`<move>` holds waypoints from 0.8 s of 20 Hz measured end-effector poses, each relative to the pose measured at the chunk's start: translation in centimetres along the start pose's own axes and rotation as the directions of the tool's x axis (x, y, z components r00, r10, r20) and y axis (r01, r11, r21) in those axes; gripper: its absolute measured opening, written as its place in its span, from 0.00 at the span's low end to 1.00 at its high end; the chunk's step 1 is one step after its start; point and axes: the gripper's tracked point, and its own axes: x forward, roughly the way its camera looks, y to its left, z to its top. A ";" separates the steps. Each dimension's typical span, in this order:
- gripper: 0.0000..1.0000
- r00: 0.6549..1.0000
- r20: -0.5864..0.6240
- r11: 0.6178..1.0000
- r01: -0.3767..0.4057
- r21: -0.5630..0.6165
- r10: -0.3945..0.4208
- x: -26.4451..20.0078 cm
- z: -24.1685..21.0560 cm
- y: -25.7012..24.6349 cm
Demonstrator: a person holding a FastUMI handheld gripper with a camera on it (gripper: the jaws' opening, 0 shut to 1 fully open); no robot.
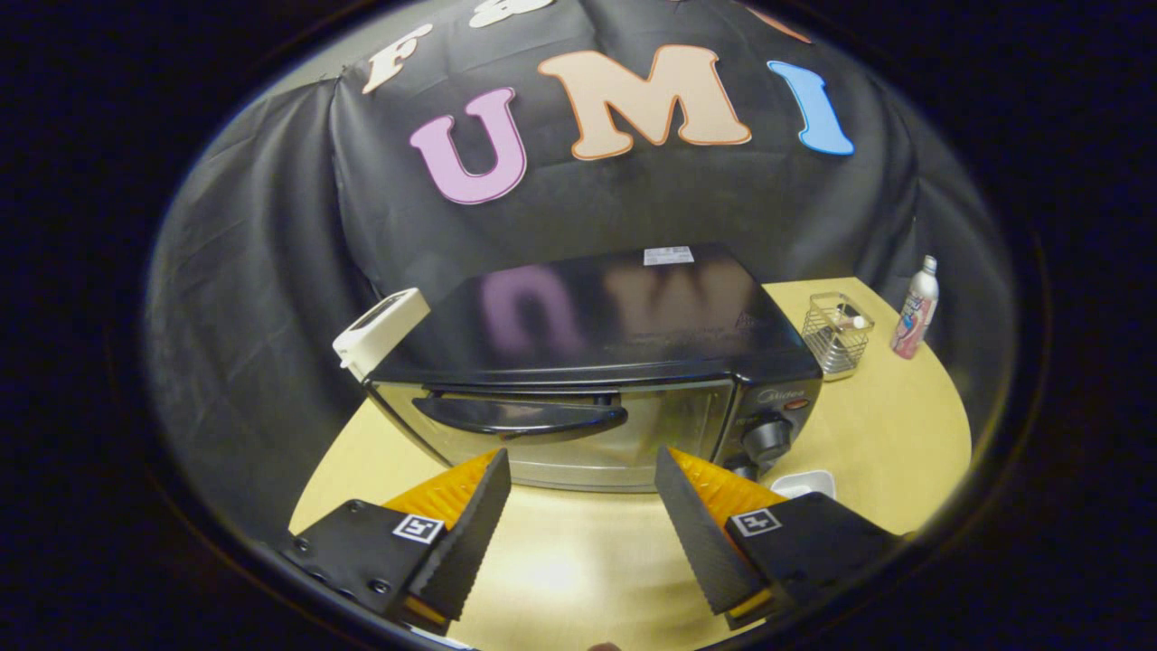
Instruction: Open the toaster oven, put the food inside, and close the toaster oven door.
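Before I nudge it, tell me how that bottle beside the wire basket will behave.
The bottle is tall, slim and upright, so it probably tips easily. Round-bodied, it would likely roll once down. The open fingers are far from it, facing the oven.

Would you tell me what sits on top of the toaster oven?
Only a small white label near the back edge of the toaster oven. Its interior is unreadable behind the closed reflective door. The open gripper hovers ahead.
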 end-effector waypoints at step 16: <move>0.99 0.887 0.460 0.998 -0.015 -0.067 0.044 -17.0 22.4 -3.4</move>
